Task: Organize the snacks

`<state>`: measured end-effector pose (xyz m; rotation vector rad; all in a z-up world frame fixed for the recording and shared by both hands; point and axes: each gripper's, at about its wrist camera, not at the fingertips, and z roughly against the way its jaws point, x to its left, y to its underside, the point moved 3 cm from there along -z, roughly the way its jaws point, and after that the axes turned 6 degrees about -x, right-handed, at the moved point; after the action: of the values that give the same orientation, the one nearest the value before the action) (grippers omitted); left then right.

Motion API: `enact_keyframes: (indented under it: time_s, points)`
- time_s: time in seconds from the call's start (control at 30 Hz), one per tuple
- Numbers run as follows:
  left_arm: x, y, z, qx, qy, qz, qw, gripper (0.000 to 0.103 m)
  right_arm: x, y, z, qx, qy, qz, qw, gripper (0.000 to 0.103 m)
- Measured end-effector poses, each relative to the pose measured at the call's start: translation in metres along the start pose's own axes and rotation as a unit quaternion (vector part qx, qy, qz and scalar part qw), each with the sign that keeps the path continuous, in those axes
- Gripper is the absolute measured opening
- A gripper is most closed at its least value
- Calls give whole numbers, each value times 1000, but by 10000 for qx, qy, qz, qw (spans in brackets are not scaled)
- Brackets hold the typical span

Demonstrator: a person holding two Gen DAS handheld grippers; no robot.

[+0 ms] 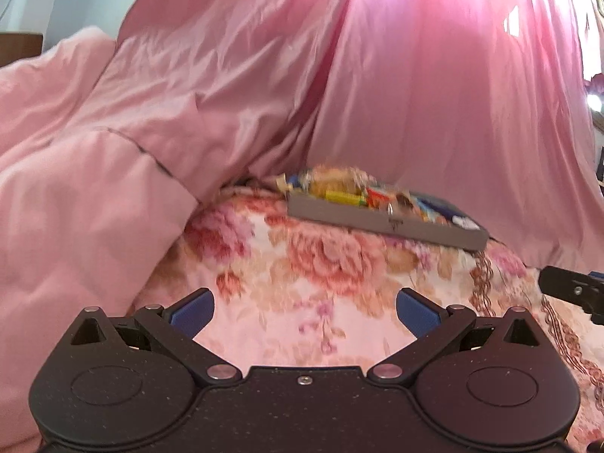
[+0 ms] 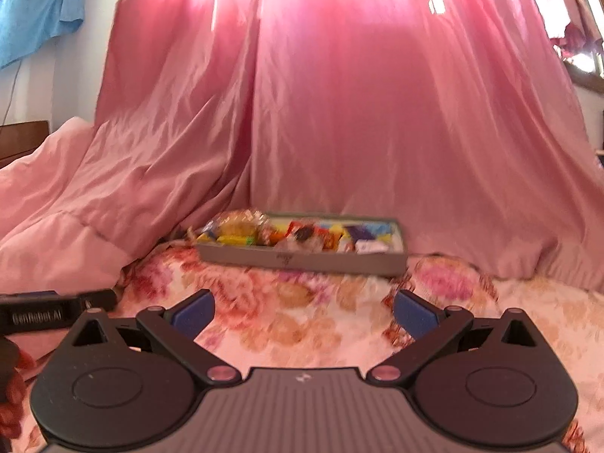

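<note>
Firstly, left wrist view. Left gripper (image 1: 304, 311): blue-padded fingers (image 1: 190, 311) spread wide, nothing between them, held above the floral blanket (image 1: 324, 264). Tray (image 1: 385, 222): grey, shallow, resting on the blanket well ahead of the gripper, angled so its right end sits nearer. Snacks (image 1: 341, 188): mixed wrappers, yellow, orange, blue and white, piled inside the tray; details blurred. Pink curtain (image 1: 434, 94): hangs directly behind the tray, backlit at the top. Pink duvet (image 1: 75, 151): heaped at left, its edge lying on the blanket. Right gripper (image 1: 573, 288): only a black part shows at the right edge.

Next, right wrist view. Right gripper (image 2: 304, 311): blue-padded fingers (image 2: 413, 313) spread wide, empty, above the blanket (image 2: 302, 302). Tray (image 2: 302, 258): straight ahead, long side facing the camera, against the foot of the curtain (image 2: 377, 113). Snacks (image 2: 294, 234): fill the tray end to end, a clear bag of pale pieces at its left end. Duvet (image 2: 56, 207): at left. Left gripper (image 2: 56, 311): black body with lettering at the left edge, beside the right gripper. Blue cloth (image 2: 37, 11): hangs at upper left.
</note>
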<state>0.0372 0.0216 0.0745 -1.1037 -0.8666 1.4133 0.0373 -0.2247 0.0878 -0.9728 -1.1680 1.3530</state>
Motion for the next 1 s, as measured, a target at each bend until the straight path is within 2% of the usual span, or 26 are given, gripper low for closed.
enact_keyframes:
  time_s: [0.27,0.67,1.0]
  points:
    - [3,6,6,61,-38,-178,9998,102,11,9,-5,572,-31,-213,9981,103]
    - [7,5,8,55,-115,-179,9998,102,23,16,1,690,-33,-221,9974,103]
    - [16,20,-4,321,-231,15,9992,102,16,33,-5,847,55,-252,9961,103]
